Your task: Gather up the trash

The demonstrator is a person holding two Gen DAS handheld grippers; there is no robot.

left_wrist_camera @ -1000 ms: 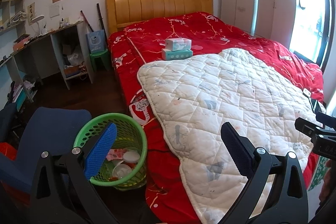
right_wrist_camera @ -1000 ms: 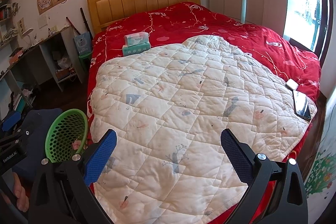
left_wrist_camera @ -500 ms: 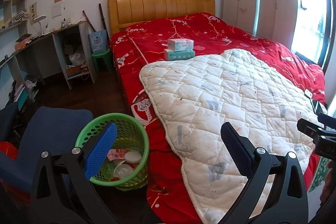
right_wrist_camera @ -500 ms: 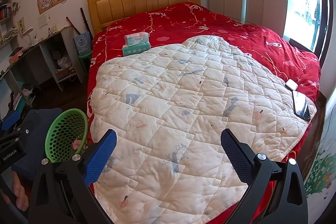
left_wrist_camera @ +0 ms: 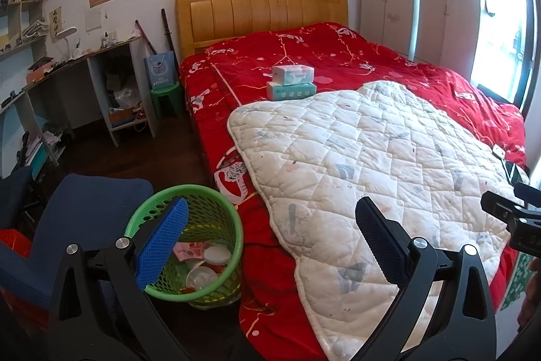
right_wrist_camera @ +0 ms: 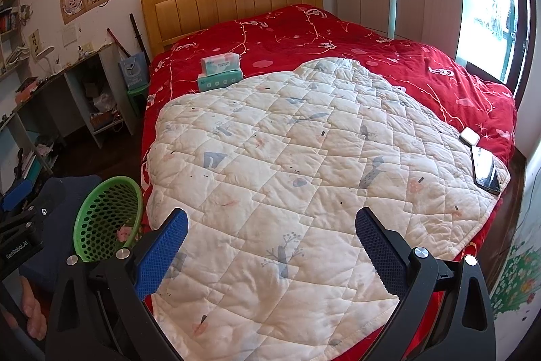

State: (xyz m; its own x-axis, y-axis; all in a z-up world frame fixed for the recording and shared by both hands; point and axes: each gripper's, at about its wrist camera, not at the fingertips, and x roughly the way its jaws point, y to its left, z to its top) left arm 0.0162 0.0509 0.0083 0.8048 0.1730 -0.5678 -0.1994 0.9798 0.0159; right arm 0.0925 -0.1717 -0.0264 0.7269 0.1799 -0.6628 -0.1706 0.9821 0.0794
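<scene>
A green mesh waste basket [left_wrist_camera: 216,208] stands on the dark floor by the bed's near left side and holds white lids and a pink wrapper [left_wrist_camera: 187,251]. My left gripper [left_wrist_camera: 270,242] hangs open above the bed edge, its left pad over the basket, nothing between the fingers. My right gripper [right_wrist_camera: 270,246] is open over the white quilted pad [right_wrist_camera: 304,158], empty. The basket [right_wrist_camera: 101,208] also shows at the lower left of the right wrist view. I see no loose trash on the pad.
The bed has a red cover [left_wrist_camera: 338,56] with two stacked tissue packs [left_wrist_camera: 292,85]. A phone [right_wrist_camera: 485,168] and a small white case [right_wrist_camera: 470,136] lie at the pad's right edge. A blue chair [left_wrist_camera: 77,212] stands left of the basket; a desk [left_wrist_camera: 84,63] lines the left wall.
The left wrist view has shifted slightly, so the bed and basket sit a little further right in frame. The right gripper has hardly moved. Both stay open.
</scene>
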